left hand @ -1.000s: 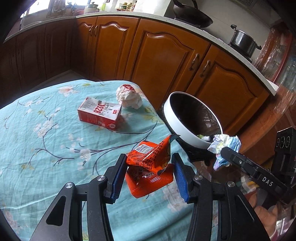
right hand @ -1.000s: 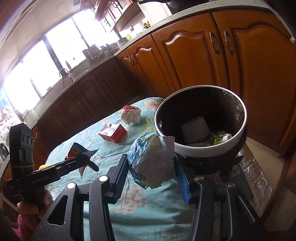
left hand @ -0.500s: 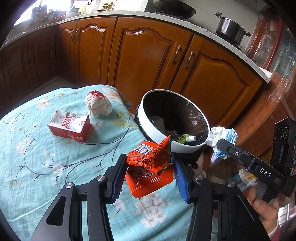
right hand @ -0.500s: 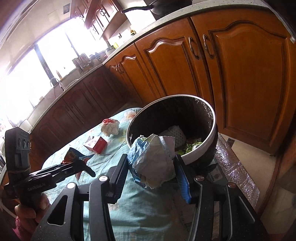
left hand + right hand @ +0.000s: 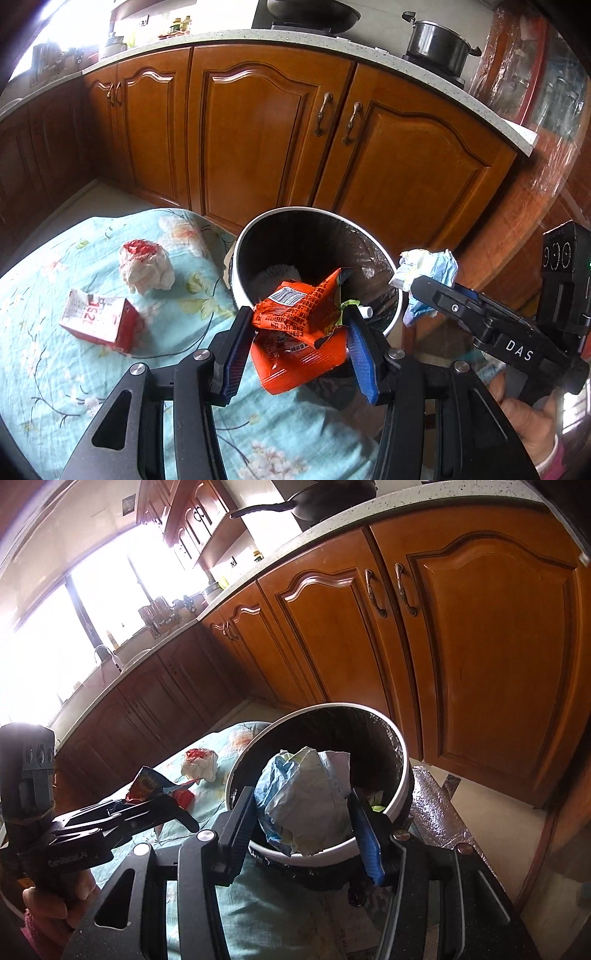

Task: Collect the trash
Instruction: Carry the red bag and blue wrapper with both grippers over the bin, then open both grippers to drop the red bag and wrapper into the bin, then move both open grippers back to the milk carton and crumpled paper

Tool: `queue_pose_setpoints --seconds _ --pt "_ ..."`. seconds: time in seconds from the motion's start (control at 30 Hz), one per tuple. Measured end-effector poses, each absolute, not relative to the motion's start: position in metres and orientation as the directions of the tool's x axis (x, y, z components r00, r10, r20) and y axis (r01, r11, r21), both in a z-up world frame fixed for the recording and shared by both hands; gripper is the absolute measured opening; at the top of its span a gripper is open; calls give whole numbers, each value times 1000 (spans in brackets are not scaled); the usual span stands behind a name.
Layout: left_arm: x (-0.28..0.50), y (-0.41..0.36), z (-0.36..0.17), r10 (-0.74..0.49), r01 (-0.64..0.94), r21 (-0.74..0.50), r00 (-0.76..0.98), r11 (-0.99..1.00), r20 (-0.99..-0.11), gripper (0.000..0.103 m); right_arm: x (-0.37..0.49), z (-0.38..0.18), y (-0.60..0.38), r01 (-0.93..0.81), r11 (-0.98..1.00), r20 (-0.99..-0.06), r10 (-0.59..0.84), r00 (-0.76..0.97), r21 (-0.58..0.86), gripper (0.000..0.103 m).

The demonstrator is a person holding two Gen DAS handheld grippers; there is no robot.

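My left gripper [image 5: 301,350] is shut on an orange snack wrapper [image 5: 299,332] and holds it at the near rim of the white bin [image 5: 391,321] with a black liner. My right gripper [image 5: 306,827] is shut on a crumpled blue-and-white paper wad [image 5: 306,801], held over the bin's [image 5: 404,775] near rim. The right gripper with its wad [image 5: 428,266] shows at the bin's right side in the left wrist view. A red-and-white carton [image 5: 99,321] and a white-and-red crumpled wad [image 5: 147,267] lie on the teal floral tablecloth [image 5: 55,369].
The bin stands just off the table's far edge, with some trash inside. Wooden kitchen cabinets [image 5: 258,129] run behind it under a counter with a pot [image 5: 439,44] and a wok [image 5: 314,14]. A foil-like mat [image 5: 436,812] lies on the floor beside the bin.
Both grippers have moved toward the bin with their loads. The bin looms larger and closer in both views; the carton and wad on the cloth have not moved.
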State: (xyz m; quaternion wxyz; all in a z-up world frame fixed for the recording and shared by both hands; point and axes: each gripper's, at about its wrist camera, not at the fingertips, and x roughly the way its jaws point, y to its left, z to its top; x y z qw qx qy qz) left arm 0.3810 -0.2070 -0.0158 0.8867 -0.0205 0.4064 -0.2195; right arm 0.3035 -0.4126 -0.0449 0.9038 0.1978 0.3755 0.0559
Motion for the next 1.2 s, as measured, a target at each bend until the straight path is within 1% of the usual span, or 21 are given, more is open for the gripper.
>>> queue_pose_setpoints --seconds 0.33,0.67,0.7,0.77,0.8,0.83,1.07,1.2 --pt "423 -238 -30 -394 397 -190 533 898 -748 49 333 -56 -423 41 918 -685 264 679 394 53" --pt "443 -253 -35 -380 405 -166 536 899 -754 51 354 -66 -428 42 921 -707 267 654 387 55" --pt "444 -253 -36 -381 406 -167 533 899 -756 53 356 -66 -428 43 921 -709 268 652 387 57" --pt "445 -253 -38 -381 404 -170 527 899 -760 62 358 -67 -428 46 918 -710 271 650 393 67" --pt "445 -251 -39 -377 401 -169 528 901 -761 70 358 -68 -429 52 919 -710 265 653 392 76" --pt "444 -250 -39 -375 398 -167 532 902 -759 71 358 -68 -430 57 919 -710 261 655 390 81" --pt "433 -232 -45 -378 368 -194 538 910 -754 71 347 -68 -432 72 910 -702 262 662 408 83" --pt "421 -212 -49 -386 325 -238 541 915 -747 71 337 -66 -428 75 901 -688 270 674 427 89"
